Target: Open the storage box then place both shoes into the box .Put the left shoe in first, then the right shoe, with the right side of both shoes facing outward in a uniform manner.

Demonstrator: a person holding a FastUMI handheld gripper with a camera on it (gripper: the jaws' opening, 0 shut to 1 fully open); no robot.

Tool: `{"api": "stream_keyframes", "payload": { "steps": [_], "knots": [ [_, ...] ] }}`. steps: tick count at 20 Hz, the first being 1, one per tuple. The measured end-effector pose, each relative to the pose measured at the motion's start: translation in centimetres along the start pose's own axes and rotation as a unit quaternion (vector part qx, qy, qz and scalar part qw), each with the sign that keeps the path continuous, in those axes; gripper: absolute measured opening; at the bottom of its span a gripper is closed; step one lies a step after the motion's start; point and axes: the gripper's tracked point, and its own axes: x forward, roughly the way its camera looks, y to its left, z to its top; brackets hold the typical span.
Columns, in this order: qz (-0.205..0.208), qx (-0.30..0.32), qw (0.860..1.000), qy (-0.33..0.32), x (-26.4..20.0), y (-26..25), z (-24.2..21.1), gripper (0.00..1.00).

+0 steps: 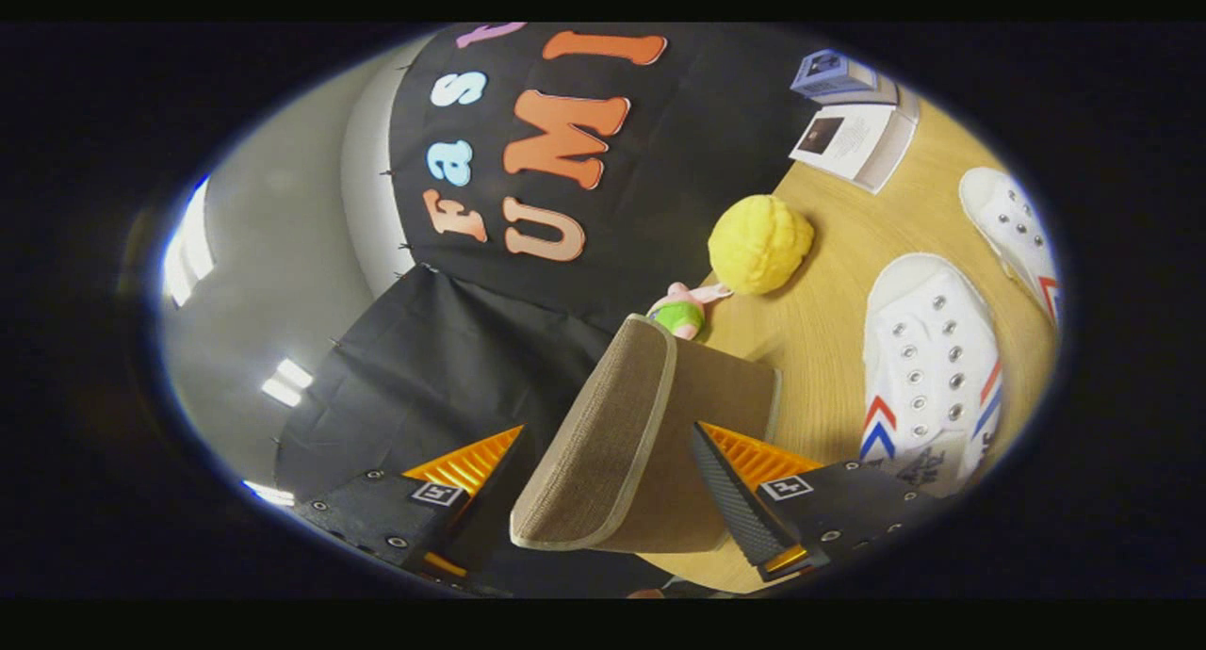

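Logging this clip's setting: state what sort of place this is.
Probably a staged recording booth, not a home: black cloth wall, a wooden table with white shoes, a yellow ball and booklets. The gripper holds the storage box's brown lid between its fingers.

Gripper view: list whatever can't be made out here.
- Storage box: its raised brown lid, between the gripper jaws, hides the inside.
- Jaws' grip: whether both press on the lid cannot be told.
- Far shoe: cut off by the view's edge.
- Near shoe: heel hidden behind the gripper.
- Pink and green toy: partly behind the lid.
- Booklet: print too small.
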Motion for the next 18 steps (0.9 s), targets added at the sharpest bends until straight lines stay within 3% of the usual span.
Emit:
{"api": "stream_keyframes", "payload": {
  "steps": [8,15,18],
  "knots": [
    [0.067,0.061,0.995,0.036,1.9,1.7,-1.7,0.98],
    [0.070,0.075,0.994,0.050,2.9,1.8,-2.2,0.97],
    [0.068,0.073,0.994,0.046,2.7,2.0,-1.9,0.91]
  ]
}}
